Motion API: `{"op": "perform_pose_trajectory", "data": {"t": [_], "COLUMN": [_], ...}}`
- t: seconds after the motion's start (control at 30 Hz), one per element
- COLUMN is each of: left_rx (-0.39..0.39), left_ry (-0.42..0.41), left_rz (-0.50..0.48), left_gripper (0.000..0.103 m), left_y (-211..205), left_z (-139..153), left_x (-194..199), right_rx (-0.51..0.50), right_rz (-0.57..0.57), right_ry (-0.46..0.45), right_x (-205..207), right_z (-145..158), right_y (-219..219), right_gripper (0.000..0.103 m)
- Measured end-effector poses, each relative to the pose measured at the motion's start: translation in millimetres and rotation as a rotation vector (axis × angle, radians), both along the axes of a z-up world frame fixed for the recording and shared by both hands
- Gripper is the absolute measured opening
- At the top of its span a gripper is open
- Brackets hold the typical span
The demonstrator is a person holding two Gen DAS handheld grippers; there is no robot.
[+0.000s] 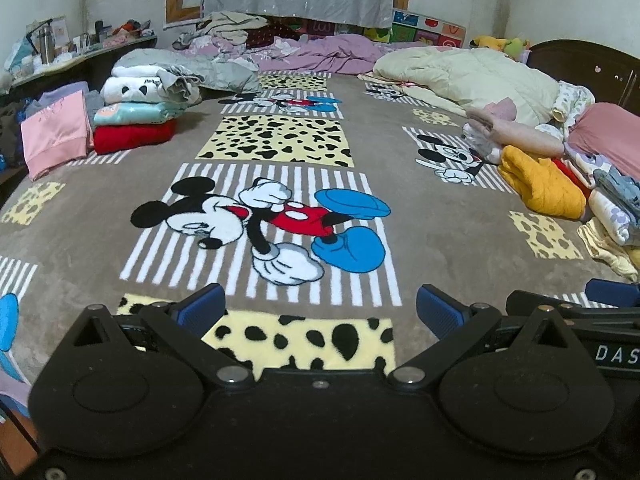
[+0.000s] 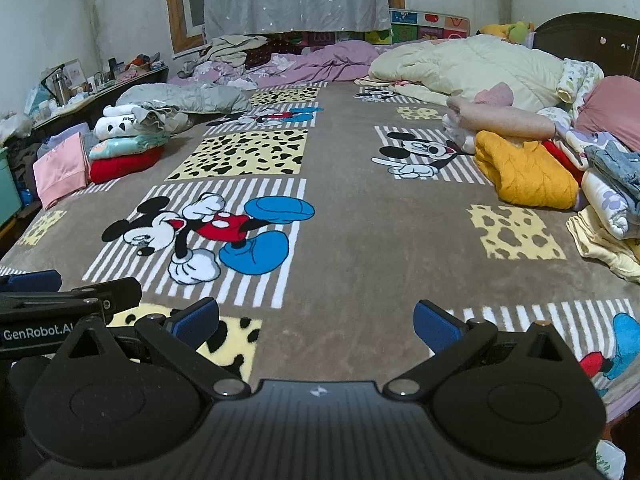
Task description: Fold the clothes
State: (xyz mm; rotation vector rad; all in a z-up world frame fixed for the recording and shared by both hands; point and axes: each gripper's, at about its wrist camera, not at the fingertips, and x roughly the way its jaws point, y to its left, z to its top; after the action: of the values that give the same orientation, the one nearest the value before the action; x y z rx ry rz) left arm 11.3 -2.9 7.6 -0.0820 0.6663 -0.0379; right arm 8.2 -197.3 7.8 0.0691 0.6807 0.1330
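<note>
Both grippers hover low over the near edge of the bed, side by side. Left gripper has its fingers spread wide, nothing between the blue pads. Right gripper is the same: fingers apart, empty.

Blanket covers the bed, brown with Mickey prints and spotted yellow squares; the middle is bare.

Clothes sit at both side edges. Left edge: a folded stack with a red piece at the bottom, teal in the middle and white on top, and a folded pink top just beside it, nearer the edge. Right edge: an unfolded pile, with a yellow sweater at its inner side, denim, floral white and pale yellow pieces heaped nearer, and a pink roll behind.

Far edge: cream quilt, purple bedding, grey bundle.

No containers on the bed. A cluttered shelf stands past the left edge, contents too small to tell.
</note>
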Motion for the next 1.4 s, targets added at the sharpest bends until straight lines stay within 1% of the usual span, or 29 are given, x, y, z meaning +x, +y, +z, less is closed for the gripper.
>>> {"op": "perform_pose_trajectory", "data": {"t": [0.13, 0.23, 0.3, 0.4, 0.5, 0.53, 0.67, 0.73, 0.8, 0.9, 0.97, 1.03, 1.07, 1.13, 1.2, 1.3, 1.4], "left_rx": [-0.056, -0.070, -0.075, -0.052, -0.016, -0.020, -0.039, -0.048, -0.045, -0.031, -0.019, -0.012, -0.002, 0.012, 0.017, 0.028, 0.039], "left_ry": [0.018, -0.006, -0.042, -0.097, -0.067, -0.066, -0.061, -0.059, -0.071, -0.120, -0.164, -0.195, -0.210, -0.247, -0.278, -0.279, -0.280], "left_rz": [0.015, 0.050, 0.078, 0.136, 0.172, 0.182, 0.219, 0.237, 0.258, 0.272, 0.282, 0.288, 0.291, 0.309, 0.333, 0.370, 0.408], "left_gripper": [0.103, 0.103, 0.103, 0.103, 0.103, 0.103, 0.103, 0.102, 0.101, 0.100, 0.097, 0.088, 0.085, 0.073, 0.069, 0.063, 0.063], "left_y": [7.9, 21.0, 32.3, 51.7, 74.7, 83.7, 119.7, 137.7, 151.7, 166.2, 174.6, 181.4, 184.2, 192.6, 199.3, 204.9, 210.5], "left_z": [1.3, 4.3, 5.8, 8.4, 10.3, 10.3, 10.3, 10.4, 12.6, 18.4, 23.6, 28.0, 29.9, 33.7, 33.8, 24.6, 15.3], "left_x": [15.7, 30.6, 40.6, 58.6, 86.2, 97.0, 140.3, 161.9, 185.7, 219.3, 244.7, 268.6, 281.0, 304.8, 325.3, 350.2, 375.1], "right_rx": [0.008, 0.020, 0.035, 0.073, 0.110, 0.129, 0.241, 0.290, 0.323, 0.337, 0.338, 0.374, 0.404, 0.439, 0.433, 0.414, 0.441], "right_rz": [0.011, 0.027, 0.042, 0.072, 0.099, 0.106, 0.149, 0.146, 0.155, 0.173, 0.195, 0.197, 0.195, 0.185, 0.190, 0.215, 0.226], "right_ry": [0.003, 0.003, -0.003, -0.015, -0.041, -0.055, -0.091, -0.117, -0.109, -0.081, -0.082, -0.104, -0.121, -0.154, -0.167, -0.150, -0.111], "right_x": [12.1, 26.8, 39.2, 61.3, 87.4, 96.9, 139.2, 159.0, 180.9, 212.3, 227.7, 238.7, 243.0, 249.5, 254.9, 262.6, 269.5], "right_z": [-0.6, -1.8, -2.5, -4.8, -8.7, -10.6, -27.6, -40.8, -56.5, -80.5, -94.4, -104.1, -107.9, -112.9, -116.8, -125.1, -138.8], "right_y": [-2.7, -5.9, -8.5, -12.1, -12.9, -13.3, -16.2, -16.7, -15.3, -11.5, -9.7, -12.5, -15.1, -18.2, -17.5, -14.7, -15.9], "right_gripper": [0.103, 0.103, 0.103, 0.103, 0.103, 0.103, 0.103, 0.103, 0.103, 0.103, 0.103, 0.103, 0.103, 0.103, 0.103, 0.103, 0.103]}}
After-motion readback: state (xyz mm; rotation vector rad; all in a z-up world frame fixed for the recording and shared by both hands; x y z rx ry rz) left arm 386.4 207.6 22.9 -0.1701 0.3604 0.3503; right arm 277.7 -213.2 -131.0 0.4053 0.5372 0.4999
